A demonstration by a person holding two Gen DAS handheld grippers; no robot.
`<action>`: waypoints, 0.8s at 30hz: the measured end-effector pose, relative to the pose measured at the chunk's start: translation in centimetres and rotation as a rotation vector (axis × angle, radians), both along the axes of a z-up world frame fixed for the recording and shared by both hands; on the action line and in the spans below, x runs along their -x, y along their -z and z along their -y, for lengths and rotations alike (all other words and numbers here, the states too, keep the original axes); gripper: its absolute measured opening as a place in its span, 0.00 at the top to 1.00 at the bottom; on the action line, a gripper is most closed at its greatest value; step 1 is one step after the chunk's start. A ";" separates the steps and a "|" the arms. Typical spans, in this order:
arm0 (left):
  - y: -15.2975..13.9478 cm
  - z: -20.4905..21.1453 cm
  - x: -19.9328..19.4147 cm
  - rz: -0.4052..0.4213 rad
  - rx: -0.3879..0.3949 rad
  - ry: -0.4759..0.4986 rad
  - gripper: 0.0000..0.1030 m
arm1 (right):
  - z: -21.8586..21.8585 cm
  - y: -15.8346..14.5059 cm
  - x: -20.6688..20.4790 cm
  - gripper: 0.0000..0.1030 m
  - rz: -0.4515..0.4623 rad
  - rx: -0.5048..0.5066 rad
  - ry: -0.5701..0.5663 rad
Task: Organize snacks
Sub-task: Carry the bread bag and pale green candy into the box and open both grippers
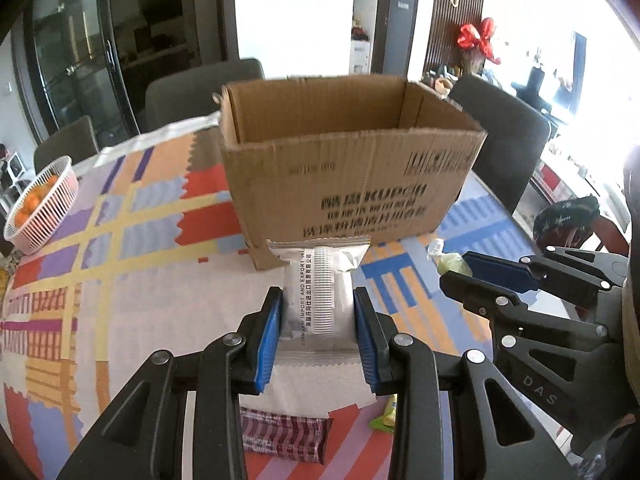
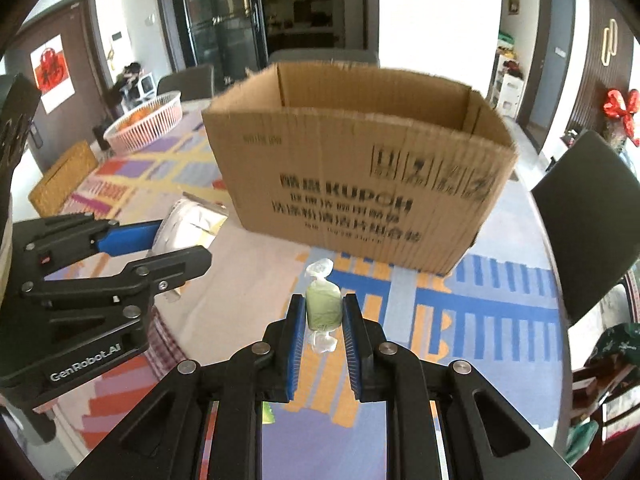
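An open cardboard box (image 1: 352, 168) stands on the table; it also shows in the right wrist view (image 2: 352, 184). My left gripper (image 1: 318, 312) is shut on a silver snack packet (image 1: 318, 300), held above the table just before the box's near wall. My right gripper (image 2: 323, 312) is shut on a green candy in clear wrap (image 2: 322, 306), held above the table in front of the box. Each gripper shows in the other's view: the right (image 1: 472, 276), the left with its silver packet (image 2: 192, 224).
A patterned tablecloth (image 1: 120, 280) covers the table. A dark striped snack bar (image 1: 284, 436) and a green wrapper (image 1: 386, 416) lie near me. A white basket of oranges (image 1: 40, 208) sits far left. Chairs (image 2: 588, 216) ring the table.
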State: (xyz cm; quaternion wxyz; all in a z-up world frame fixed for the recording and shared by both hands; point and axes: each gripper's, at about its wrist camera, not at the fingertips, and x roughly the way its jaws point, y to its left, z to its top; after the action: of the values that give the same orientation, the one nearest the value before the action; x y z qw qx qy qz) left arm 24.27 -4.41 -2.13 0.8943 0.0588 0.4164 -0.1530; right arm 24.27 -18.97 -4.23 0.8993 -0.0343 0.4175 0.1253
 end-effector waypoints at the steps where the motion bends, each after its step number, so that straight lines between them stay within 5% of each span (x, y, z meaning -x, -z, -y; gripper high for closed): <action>1: -0.5 -0.1 0.3 0.009 0.004 0.001 0.66 | 0.0 -0.5 0.2 0.81 0.012 0.000 0.001; 13: -6.5 0.1 2.0 0.147 0.045 -0.009 0.66 | 0.0 -7.0 2.3 0.81 0.185 -0.018 0.053; 24: -10.2 0.9 0.9 0.228 0.053 -0.012 0.66 | 1.0 -10.5 1.3 0.81 0.250 -0.063 0.079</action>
State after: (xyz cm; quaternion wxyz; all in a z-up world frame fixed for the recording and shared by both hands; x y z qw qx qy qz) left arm 23.37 -5.31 8.08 0.9379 0.0497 0.3083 -0.1512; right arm 22.94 -19.98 6.26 0.9493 -0.0046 0.2990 0.0975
